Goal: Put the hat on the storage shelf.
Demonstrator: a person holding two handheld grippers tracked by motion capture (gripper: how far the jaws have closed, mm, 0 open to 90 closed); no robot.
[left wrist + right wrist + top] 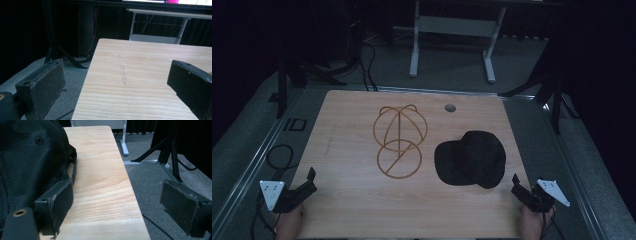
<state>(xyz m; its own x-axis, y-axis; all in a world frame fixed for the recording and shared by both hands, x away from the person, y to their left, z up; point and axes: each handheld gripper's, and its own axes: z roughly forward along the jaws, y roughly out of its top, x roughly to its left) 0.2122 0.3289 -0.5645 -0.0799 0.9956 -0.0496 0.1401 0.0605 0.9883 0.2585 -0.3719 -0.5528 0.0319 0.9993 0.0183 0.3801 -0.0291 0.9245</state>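
A black cap (471,158) lies flat on the right half of the wooden table (352,210); in the right gripper view the cap (27,157) sits just left of the jaws. A brown wire stand (398,141), made of a domed frame over a ring base, rests near the table's middle. My left gripper (310,181) hovers at the table's front left corner, open with nothing between its jaws (117,85). At the front right corner my right gripper (515,184) is open too, its jaws (120,207) straddling the table's right edge, empty.
A small grey round cap (450,107) is set in the table's far edge. Grey carpet floor surrounds the table, with cables (279,156) at the left, black tripod legs (552,95) at the right and a white desk frame (452,30) behind.
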